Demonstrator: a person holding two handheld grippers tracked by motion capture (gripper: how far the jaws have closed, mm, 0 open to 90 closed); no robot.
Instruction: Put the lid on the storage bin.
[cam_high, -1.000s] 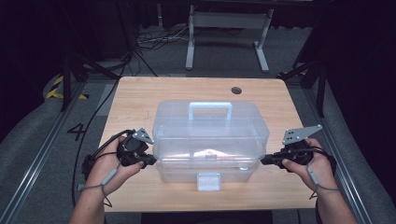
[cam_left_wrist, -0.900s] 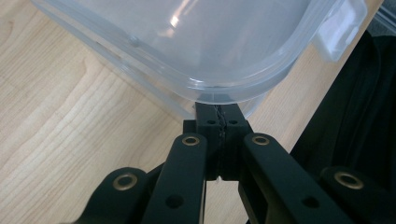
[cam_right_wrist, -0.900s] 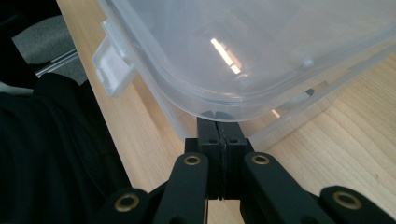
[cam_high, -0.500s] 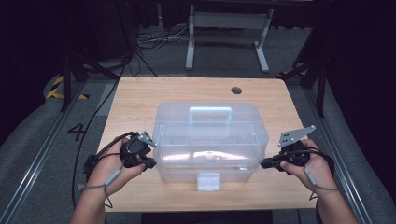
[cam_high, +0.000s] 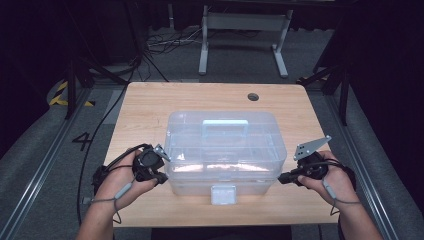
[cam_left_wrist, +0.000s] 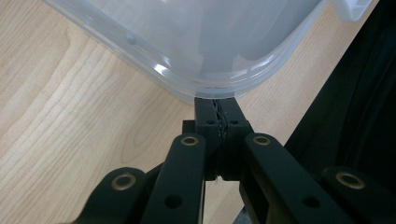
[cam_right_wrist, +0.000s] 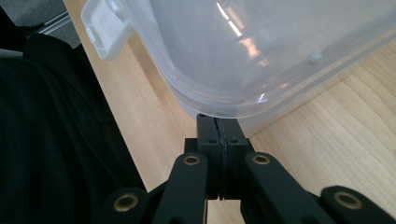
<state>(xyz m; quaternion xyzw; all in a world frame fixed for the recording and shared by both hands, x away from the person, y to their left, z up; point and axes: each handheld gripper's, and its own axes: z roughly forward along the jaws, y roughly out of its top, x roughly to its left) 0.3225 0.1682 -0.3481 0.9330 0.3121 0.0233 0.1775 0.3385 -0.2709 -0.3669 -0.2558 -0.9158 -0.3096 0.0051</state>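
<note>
Only the left tool (cam_high: 161, 176) has tipped a little. Both tools, right tool (cam_high: 283, 178) too, are pressed together under the clear box's lid rim (cam_high: 225, 168) on the worktop (cam_high: 150, 105). Next, I think: lift both corners evenly.

Clear plastic box (cam_high: 225, 150) fills table (cam_high: 150, 107) centre and blocks any straight path between left gripper (cam_high: 161, 176) at its 8 o'clock corner and right gripper (cam_high: 281, 178) at its 4 o'clock corner. Bare wood is open from 10 to 2 o'clock behind it. The front strip at 6 is narrow, with the latch (cam_high: 223, 194) jutting in.
</note>
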